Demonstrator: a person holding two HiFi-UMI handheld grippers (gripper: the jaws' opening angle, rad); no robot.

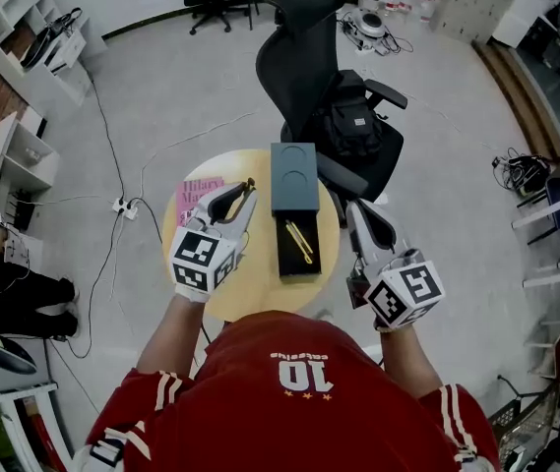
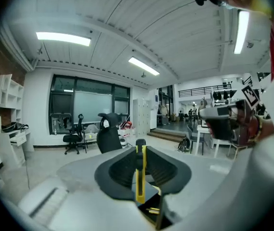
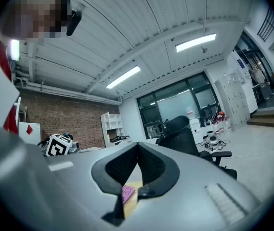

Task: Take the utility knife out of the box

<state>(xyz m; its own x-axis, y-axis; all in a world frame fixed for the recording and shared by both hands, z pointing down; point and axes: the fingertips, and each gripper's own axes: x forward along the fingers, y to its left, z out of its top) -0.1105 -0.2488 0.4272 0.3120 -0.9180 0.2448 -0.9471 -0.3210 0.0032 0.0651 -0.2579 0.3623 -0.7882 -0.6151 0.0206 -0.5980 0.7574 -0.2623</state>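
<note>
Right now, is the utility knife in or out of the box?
Out: the left gripper clamps the yellow utility knife between its jaws, beside the open box.

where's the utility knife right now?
Head view, left side: the utility knife is clamped between the left gripper's jaws, over the round table, just left of the open box.

Chair [image 1: 311, 67] crowds box [image 1: 294, 177] (far side).

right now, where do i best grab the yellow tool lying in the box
Probably mid-length, pinched across its narrow width, coming straight down with the right gripper, opened first. The yellow tool lies flat lengthwise in the open box, so only its top side is reachable.
</note>
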